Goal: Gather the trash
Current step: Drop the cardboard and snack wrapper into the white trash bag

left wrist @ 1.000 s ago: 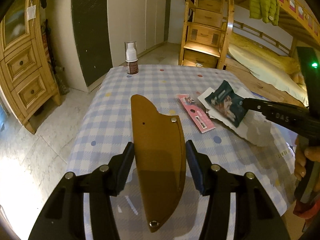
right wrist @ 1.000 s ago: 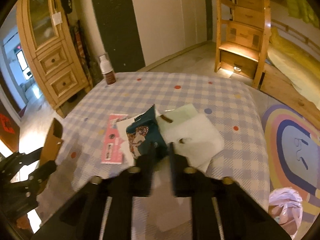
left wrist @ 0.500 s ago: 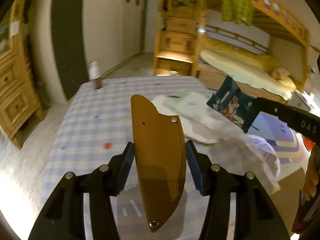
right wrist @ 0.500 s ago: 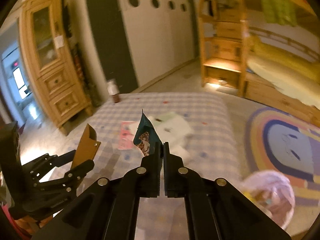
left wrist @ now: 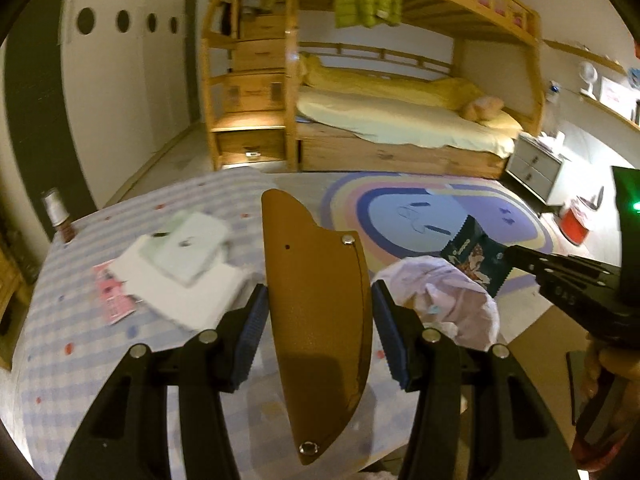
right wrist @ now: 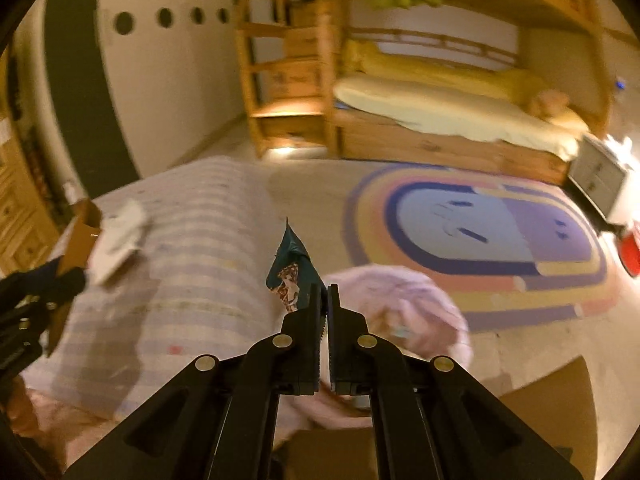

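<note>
My right gripper [right wrist: 325, 292] is shut on a teal snack wrapper [right wrist: 292, 276], which sticks up from its tips. In the left wrist view that wrapper [left wrist: 476, 256] hangs just past the rim of a pink plastic bag [left wrist: 448, 300] that stands beside the table. My left gripper [left wrist: 318, 304] holds a brown curved sheath [left wrist: 316, 320] between its blue pads, over the table's near right corner. White papers [left wrist: 180, 264] and a pink card [left wrist: 114, 300] lie on the checked tablecloth [left wrist: 100, 360].
A small bottle [left wrist: 58, 216] stands at the table's far left edge. Beyond the table lie a rainbow rug [left wrist: 420, 216], a wooden bunk bed [left wrist: 400, 120] and a grey nightstand [left wrist: 536, 168]. A cardboard box [right wrist: 540, 400] sits near the bag [right wrist: 400, 304].
Both views have swung right, away from the table's middle toward the rug and pink bag. The right gripper has carried the wrapper off the table to the bag. The left still holds the sheath.
</note>
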Available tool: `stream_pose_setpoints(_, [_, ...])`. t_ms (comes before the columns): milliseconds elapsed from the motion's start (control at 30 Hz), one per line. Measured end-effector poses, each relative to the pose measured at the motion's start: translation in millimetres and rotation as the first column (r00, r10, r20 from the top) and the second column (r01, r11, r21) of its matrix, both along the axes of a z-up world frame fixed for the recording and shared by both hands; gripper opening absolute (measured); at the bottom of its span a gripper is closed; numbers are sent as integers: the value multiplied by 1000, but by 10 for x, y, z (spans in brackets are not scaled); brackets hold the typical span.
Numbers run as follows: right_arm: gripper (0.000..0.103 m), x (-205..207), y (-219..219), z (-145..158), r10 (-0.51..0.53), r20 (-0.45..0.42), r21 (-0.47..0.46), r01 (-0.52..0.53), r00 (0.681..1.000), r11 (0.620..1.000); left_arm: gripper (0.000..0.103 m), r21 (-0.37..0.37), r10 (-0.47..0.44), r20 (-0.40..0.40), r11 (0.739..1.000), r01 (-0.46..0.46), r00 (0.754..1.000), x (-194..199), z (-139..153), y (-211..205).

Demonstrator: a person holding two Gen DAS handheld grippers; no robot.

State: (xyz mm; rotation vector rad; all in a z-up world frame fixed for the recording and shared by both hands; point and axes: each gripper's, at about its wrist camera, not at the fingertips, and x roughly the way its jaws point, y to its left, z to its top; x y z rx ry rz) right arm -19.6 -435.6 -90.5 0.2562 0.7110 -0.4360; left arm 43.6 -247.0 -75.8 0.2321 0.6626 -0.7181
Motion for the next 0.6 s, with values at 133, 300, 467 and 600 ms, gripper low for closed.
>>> stream_pose_setpoints(133, [8,-17,-300,-179,-40,-27,12,40,999,999,51,24,-50,-9,998,50,999,-66,-99,-300])
stream_pose_setpoints(300, [34,-92,-519,-289,-59,-32,38,60,998,997,51,47,-94,-21,994,95,995,-122,-186,-548])
stream_pose_setpoints(467, [36,-241,-584,-213,-83,3,55,82,997,995,51,62,-147,-33,987,149,989,-171,-269,-753])
stream_pose_setpoints(600, [40,-414,-676,-52,-121,44,45,119,992,992,52,77,-197,-33,977,199,980,-234,-326,-1012])
